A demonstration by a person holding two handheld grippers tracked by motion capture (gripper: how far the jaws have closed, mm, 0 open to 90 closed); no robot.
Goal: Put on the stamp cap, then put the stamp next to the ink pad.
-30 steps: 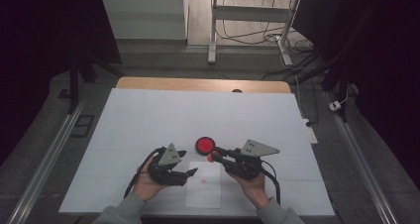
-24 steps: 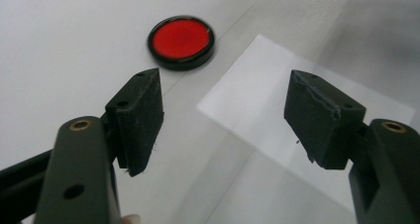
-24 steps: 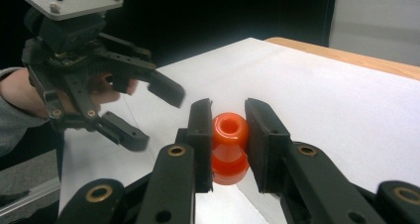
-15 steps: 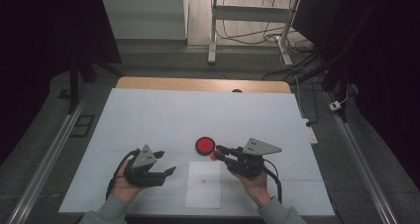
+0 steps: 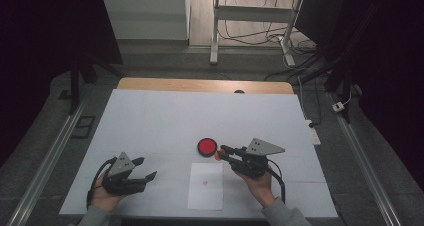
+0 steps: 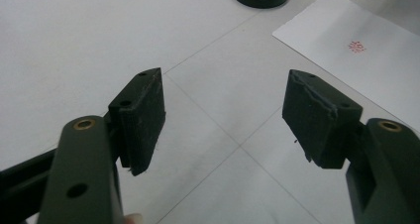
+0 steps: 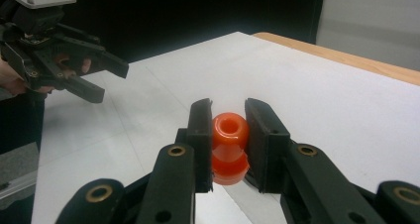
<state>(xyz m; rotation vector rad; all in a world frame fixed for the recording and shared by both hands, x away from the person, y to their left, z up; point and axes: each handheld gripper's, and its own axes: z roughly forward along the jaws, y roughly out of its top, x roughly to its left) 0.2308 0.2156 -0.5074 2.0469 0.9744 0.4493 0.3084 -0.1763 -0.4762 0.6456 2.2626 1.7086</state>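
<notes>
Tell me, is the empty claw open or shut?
Open. The left gripper has a wide gap between its jaws, with bare table showing through.

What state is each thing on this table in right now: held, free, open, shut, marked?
Stamp: orange, clamped in the right gripper's jaws, off the table.
Right gripper: shut on the stamp.
Left gripper: open, nothing between its jaws.
Ink pad: uncovered, red, lying free.
Paper: flat, bearing one red mark.

White table (image 5: 150,116) — a red ink pad (image 5: 207,146) and stamped paper sheet (image 5: 206,186) on it.
</notes>
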